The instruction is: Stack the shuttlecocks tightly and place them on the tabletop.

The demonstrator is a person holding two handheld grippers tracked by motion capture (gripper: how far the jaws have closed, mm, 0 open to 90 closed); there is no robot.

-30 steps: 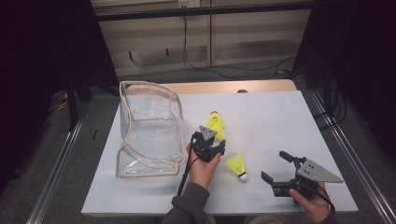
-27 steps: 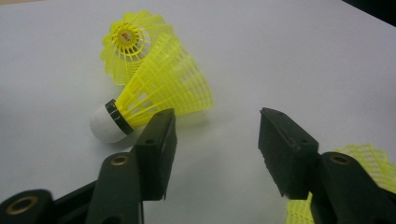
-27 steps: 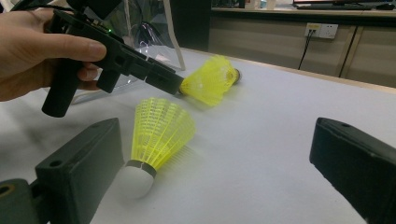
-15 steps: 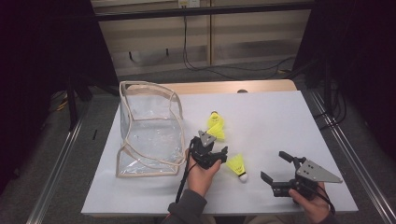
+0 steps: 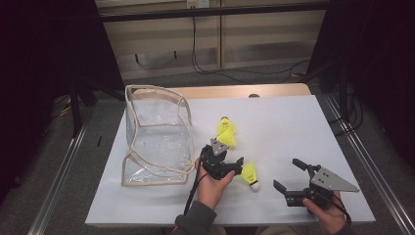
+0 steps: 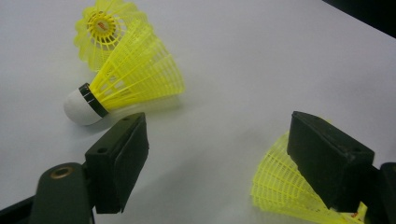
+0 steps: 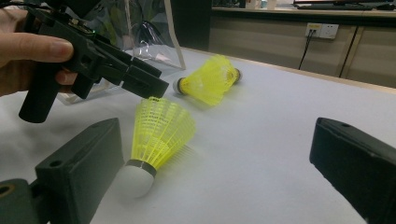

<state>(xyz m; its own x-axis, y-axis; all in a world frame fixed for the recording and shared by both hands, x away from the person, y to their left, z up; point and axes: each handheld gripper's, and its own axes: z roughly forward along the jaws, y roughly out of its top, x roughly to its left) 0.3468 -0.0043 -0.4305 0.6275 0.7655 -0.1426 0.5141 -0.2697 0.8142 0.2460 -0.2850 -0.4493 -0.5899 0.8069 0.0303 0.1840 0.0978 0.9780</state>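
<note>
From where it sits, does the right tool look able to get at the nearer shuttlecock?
Probably yes: the right tool is open and bare table lies between it and the nearer shuttlecock, though the open left tool hovers close over its skirt.

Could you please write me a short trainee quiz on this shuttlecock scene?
1. True or false: a shuttlecock lies inside the clear bag.
2. How many yellow shuttlecocks lie on the white table? A) one B) three C) five
3. Which gripper is nearer the bag?

Key: 1. False, all of them lie on the table. 2. B. 3. The left gripper. Its jaws have just been opening, with nothing between them.
</note>
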